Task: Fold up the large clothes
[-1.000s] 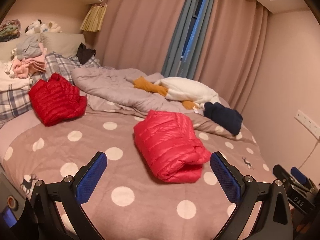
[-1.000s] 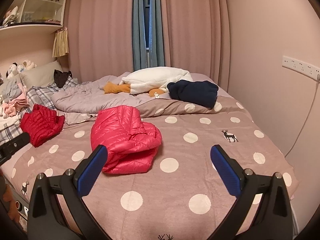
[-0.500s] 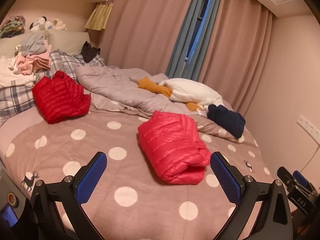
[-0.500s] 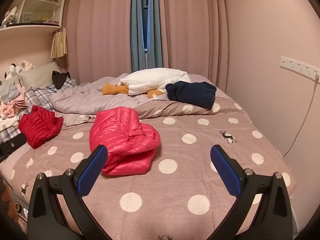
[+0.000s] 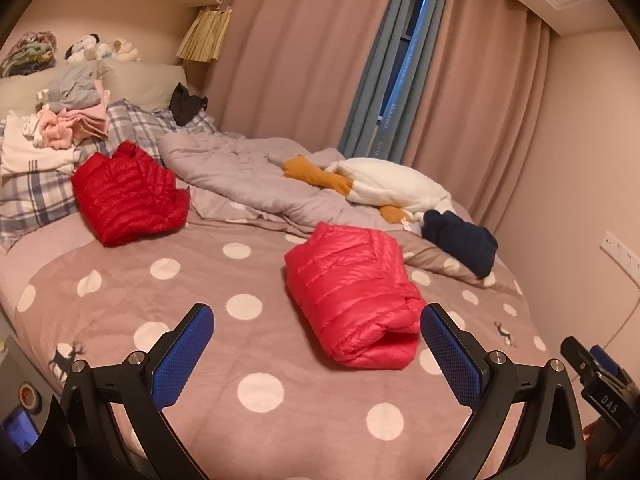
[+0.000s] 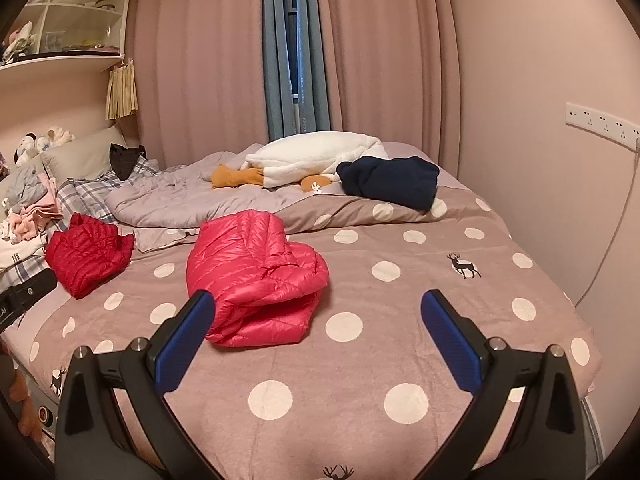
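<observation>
Two puffy quilted jackets lie folded on the polka-dot bedspread [image 5: 168, 280]. The pink down jacket [image 5: 352, 292] sits near the middle of the bed as a thick rectangular bundle, its rolled edge facing me; from my right wrist view its top layer looks looser and puffed up. The red down jacket [image 5: 128, 194] lies well apart from it, toward the pillows, beside the plaid pillow [image 5: 36, 192] that carries a pile of pink and grey clothes [image 5: 76, 120]. Behind both jackets a rumpled grey duvet [image 5: 248, 176] crosses the bed, with a white plush goose [image 5: 392, 186] on it and a folded navy garment [image 5: 460, 240] just beside the goose. My left tool [image 5: 318, 344] hangs above the near edge of the bed, its blue pads [image 5: 184, 356] spread wide, holding and touching nothing. My right tool [image 6: 318, 340] is likewise spread wide and empty, its left pad overlapping the pink jacket only in view.
</observation>
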`<state>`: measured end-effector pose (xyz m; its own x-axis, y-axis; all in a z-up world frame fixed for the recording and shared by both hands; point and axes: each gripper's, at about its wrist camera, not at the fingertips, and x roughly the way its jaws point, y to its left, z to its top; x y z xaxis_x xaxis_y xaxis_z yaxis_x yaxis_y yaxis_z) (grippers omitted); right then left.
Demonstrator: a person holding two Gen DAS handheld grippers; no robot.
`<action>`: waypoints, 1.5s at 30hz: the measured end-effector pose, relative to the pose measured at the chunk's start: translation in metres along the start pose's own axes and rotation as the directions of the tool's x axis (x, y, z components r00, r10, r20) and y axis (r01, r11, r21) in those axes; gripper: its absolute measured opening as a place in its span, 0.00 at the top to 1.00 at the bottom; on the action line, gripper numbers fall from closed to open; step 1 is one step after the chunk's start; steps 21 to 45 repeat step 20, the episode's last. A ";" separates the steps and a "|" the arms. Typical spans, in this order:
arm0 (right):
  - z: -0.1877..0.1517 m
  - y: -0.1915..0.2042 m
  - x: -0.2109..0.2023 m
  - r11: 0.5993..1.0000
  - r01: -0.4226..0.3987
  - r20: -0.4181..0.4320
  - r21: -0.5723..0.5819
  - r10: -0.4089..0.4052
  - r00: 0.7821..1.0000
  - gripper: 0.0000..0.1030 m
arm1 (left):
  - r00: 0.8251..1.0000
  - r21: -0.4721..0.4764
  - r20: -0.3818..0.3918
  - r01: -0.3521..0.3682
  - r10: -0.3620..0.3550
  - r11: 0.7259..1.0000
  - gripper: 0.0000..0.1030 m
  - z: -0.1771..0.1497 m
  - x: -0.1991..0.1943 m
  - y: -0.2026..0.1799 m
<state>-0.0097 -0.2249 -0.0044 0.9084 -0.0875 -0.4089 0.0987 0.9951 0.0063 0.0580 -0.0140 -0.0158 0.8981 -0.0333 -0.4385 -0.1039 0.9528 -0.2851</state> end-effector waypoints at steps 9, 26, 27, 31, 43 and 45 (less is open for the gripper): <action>0.000 0.001 -0.002 1.000 0.000 0.000 -0.006 0.000 1.000 0.00 | 1.000 -0.018 0.004 -0.002 0.002 1.000 0.01 0.000 0.001 0.002; -0.005 -0.007 0.010 0.998 -0.027 -0.024 0.055 0.028 0.999 0.00 | 1.000 -0.023 0.006 -0.008 0.008 1.000 0.01 0.001 0.004 0.006; -0.005 -0.007 0.010 0.998 -0.027 -0.024 0.055 0.028 0.999 0.00 | 1.000 -0.023 0.006 -0.008 0.008 1.000 0.01 0.001 0.004 0.006; -0.005 -0.007 0.010 0.998 -0.027 -0.024 0.055 0.028 0.999 0.00 | 1.000 -0.023 0.006 -0.008 0.008 1.000 0.01 0.001 0.004 0.006; -0.005 -0.007 0.010 0.998 -0.027 -0.024 0.055 0.028 0.999 0.00 | 1.000 -0.023 0.006 -0.008 0.008 1.000 0.01 0.001 0.004 0.006; -0.005 -0.007 0.010 0.998 -0.027 -0.024 0.055 0.028 0.999 0.00 | 1.000 -0.023 0.006 -0.008 0.008 1.000 0.01 0.001 0.004 0.006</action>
